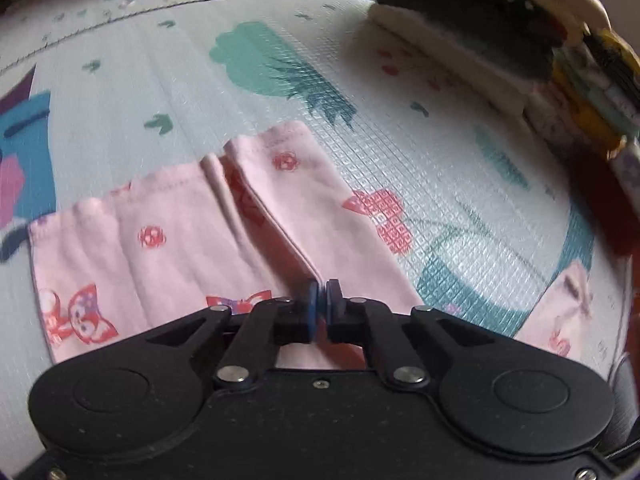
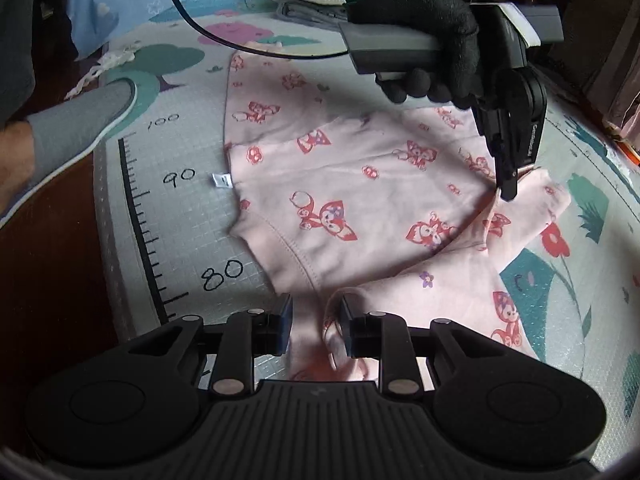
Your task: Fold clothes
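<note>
Shirt flat on mat; left gripper clamped on sleeve at 3 o'clock, right gripper parted over cuff. Close right, lift evenly, keep crease straight

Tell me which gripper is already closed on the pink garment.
The left gripper: its blue pads pinch a fold of the pink garment. The right gripper stands open around fabric.

mat bare beyond shirt | folded pile blocks far right | foot crowds mat's ruler edge
</note>
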